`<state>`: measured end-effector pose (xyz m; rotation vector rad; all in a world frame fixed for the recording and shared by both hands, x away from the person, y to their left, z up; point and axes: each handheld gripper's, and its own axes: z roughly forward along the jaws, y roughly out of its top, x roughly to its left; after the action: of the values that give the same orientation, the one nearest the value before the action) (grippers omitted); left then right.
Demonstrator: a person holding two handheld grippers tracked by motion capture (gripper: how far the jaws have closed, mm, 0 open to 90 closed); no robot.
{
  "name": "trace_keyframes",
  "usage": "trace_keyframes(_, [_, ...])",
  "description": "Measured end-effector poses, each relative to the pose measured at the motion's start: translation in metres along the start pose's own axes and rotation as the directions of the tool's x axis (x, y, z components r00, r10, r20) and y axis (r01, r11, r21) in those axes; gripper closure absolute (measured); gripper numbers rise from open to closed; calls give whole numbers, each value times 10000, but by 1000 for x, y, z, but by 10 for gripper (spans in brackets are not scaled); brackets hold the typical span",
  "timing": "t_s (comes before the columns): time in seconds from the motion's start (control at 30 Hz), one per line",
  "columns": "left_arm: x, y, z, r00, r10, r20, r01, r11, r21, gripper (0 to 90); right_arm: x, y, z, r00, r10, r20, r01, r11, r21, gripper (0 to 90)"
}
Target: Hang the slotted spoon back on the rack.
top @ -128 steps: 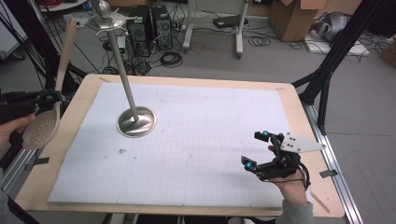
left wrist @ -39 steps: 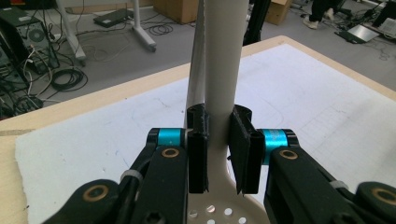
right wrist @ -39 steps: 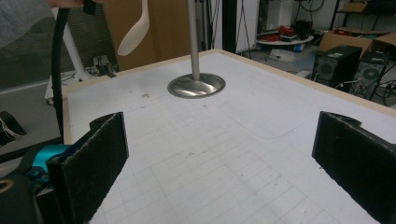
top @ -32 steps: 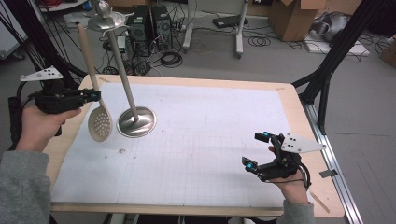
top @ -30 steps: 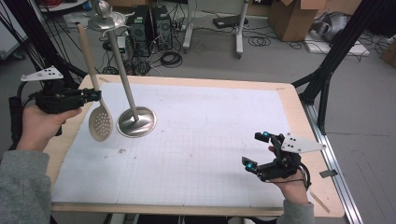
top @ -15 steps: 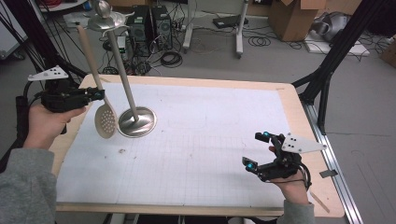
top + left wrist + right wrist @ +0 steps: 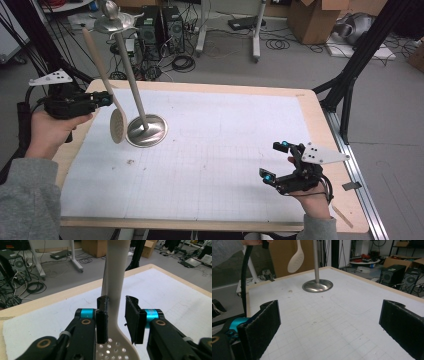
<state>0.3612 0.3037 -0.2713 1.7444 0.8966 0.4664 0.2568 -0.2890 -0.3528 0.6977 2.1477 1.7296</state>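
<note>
Wood, or something pale and wood-like, seems to be what the slotted spoon (image 7: pixel 99 67) is made of. It looks stiff and light, with a long slim handle and a flat perforated bowl that carries most of its little weight. It stands nearly upright over the far left part of the counter (image 7: pixel 200 88), bowl downward and clear of the surface. The bowl is just beside the round base of the metal stand (image 7: pixel 146 131), and the handle tilts up and away from the stand's pole. The left tool (image 7: pixel 106 99) has the handle between its jaws low down, just above the bowl. Those jaws have just been opening. In the left gripper view one pad lies against the handle while the other stands off it with a visible gap, so the grip reads as slack rather than clamped. Whether the upper end of the handle rests on anything cannot be told. A smooth, narrow handle like this would likely slide or swing if squeezed only lightly, and taken this low the long end above acts as a lever. A hold nearer the middle of the handle, pads flat on its broad faces, looks the steadier choice. The bowl's thin rim could chip against the metal base. The right tool (image 7: pixel 274 160) rests on the near right of the counter, jaws wide apart and empty, well apart from the spoon.
</note>
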Motion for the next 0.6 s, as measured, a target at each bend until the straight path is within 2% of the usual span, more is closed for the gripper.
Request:
trace_keyframes(0.13, [-1, -2, -2, 9985, 519, 192, -514, 9984, -253, 523, 0, 0, -1, 10000, 61, 30, -60, 10000, -17, 24])
trace_keyframes(0.2, [-2, -3, -5, 9949, 888, 469, -865, 9950, -497, 463, 0, 0, -1, 10000, 46, 6, -46, 10000, -18, 24])
trace_keyframes(0.33, [-4, -6, -11, 9852, 1542, 742, -1480, 9855, -835, 300, 0, 0, -1, 10000, -25, 41, 25, 10000, -59, 24])
trace_keyframes(0.37, [-5, -7, -12, 9841, 1589, 795, -1511, 9839, -955, 279, 0, 0, -2, 10000, -18, 32, 18, 10000, -50, 24])
trace_keyframes(0.47, [-7, -10, -16, 9833, 1642, 791, -1548, 9815, -1128, 128, 0, 1, -2, 10000, -17, 42, 17, 10000, -72, 24])
trace_keyframes(0.53, [-9, -13, -21, 9796, 1777, 934, -1654, 9781, -1262, 127, 0, 1, -2, 10000, -41, 67, 42, 10000, -83, 24])
trace_keyframes(0.6, [-10, -16, -25, 9791, 1781, 985, -1645, 9774, -1326, 126, 0, 1, -2, 10000, -45, 71, 45, 10000, -81, 24])
